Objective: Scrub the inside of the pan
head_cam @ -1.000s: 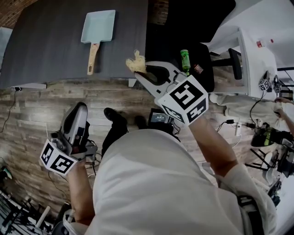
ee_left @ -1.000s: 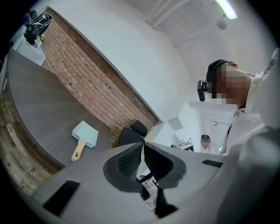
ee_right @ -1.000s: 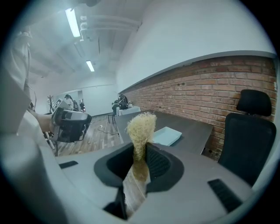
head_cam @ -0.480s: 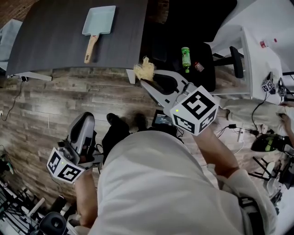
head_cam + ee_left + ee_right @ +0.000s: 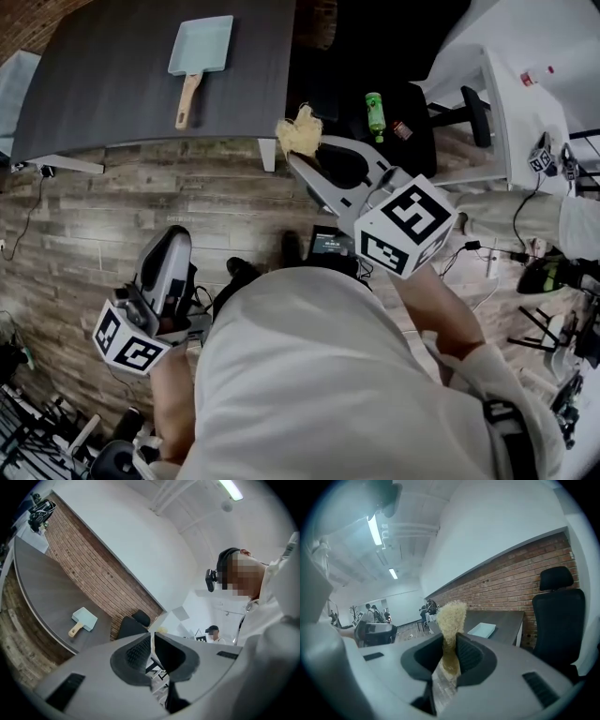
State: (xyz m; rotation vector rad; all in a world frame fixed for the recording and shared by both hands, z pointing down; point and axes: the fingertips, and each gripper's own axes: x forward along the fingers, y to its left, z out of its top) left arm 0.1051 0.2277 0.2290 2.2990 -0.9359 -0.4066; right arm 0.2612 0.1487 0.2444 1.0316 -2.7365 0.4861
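The light blue rectangular pan (image 5: pixel 201 45) with a wooden handle lies on the dark grey table (image 5: pixel 112 94), well away from both grippers. It also shows in the left gripper view as the pan (image 5: pixel 84 619) and, small, in the right gripper view as the pan (image 5: pixel 482 630). My right gripper (image 5: pixel 305 157) is shut on a tan fibrous scrubber (image 5: pixel 299 132) and hangs over the floor just off the table's near right corner. The scrubber (image 5: pixel 451 618) sticks up between the pads. My left gripper (image 5: pixel 172 234) is low at the left over the floor, its jaws (image 5: pixel 151 649) shut with nothing in them.
A black office chair (image 5: pixel 403 131) stands right of the table with a green bottle (image 5: pixel 376 114) on its seat. A white desk (image 5: pixel 511 103) is further right. Cables and a small device (image 5: pixel 328 244) lie on the wooden floor. Other people (image 5: pixel 213 631) stand in the background.
The right gripper has carried the scrubber a little to the right in the head view. The left gripper has shifted slightly. Both sets of jaws stay as they were.
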